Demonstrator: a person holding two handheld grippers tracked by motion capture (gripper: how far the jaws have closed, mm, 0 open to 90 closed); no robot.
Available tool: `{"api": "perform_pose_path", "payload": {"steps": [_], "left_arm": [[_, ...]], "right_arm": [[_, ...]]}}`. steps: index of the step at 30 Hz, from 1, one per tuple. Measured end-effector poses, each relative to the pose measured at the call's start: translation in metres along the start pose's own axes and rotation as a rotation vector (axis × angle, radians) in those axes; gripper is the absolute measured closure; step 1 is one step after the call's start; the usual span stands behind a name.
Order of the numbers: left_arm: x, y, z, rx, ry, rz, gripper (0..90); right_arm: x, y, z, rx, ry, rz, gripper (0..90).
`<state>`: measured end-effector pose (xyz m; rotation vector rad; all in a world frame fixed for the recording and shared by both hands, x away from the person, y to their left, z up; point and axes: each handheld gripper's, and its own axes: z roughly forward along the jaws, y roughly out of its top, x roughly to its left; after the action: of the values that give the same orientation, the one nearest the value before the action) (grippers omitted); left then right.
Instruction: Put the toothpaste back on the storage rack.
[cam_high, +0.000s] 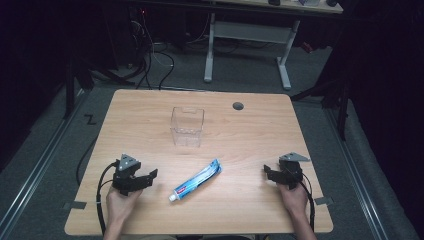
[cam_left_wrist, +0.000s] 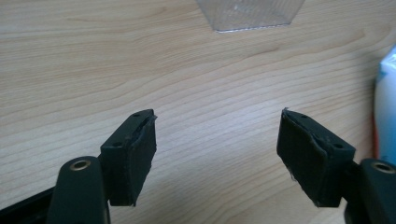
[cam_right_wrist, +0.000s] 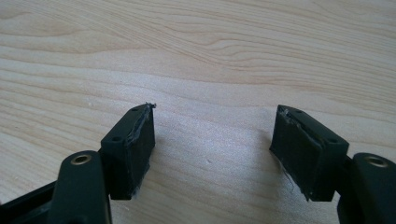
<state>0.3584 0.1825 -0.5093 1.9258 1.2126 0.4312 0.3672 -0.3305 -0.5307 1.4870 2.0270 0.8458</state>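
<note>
Flanking the toothpaste tube, both grippers' fingers stand released, grasping nothing.

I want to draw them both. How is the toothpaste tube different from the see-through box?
The blue and white toothpaste tube lies flat and slanted; the clear plastic box stands upright. The tube is coloured and opaque; the box is see-through and looks empty. Both rest on the light wooden table, touched by neither gripper.

Wooden table with toothpaste tube, clear box.
</note>
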Motion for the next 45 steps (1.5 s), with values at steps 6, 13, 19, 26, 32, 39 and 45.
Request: {"api": "perform_pose_path", "payload": {"steps": [6,13,19,26,32,39,45], "left_arm": [[-0.013,0.006,-0.002,0.028,-0.028,0.034,27.7],[-0.031,0.012,-0.003,0.043,-0.055,0.085,28.1],[-0.044,0.017,-0.002,0.059,-0.109,0.119,36.0],[-0.06,0.023,0.005,0.08,-0.123,0.165,39.8],[-0.075,0.028,0.013,0.109,-0.13,0.21,41.2],[-0.091,0.032,0.02,0.131,-0.153,0.255,41.5],[-0.103,0.034,0.027,0.155,-0.151,0.294,41.5]], "right_arm": [[0.0,0.0,0.0,0.001,0.0,0.001,30.0],[0.0,0.0,0.0,0.001,0.001,0.001,29.9],[0.0,0.0,0.0,0.001,0.001,0.001,29.9],[0.0,0.0,0.0,0.0,0.002,0.001,29.9],[0.0,0.0,0.0,0.001,0.002,0.0,29.9],[0.0,0.0,0.0,0.0,0.002,0.0,29.9],[0.0,0.0,0.0,0.0,0.002,0.0,29.9]]}}
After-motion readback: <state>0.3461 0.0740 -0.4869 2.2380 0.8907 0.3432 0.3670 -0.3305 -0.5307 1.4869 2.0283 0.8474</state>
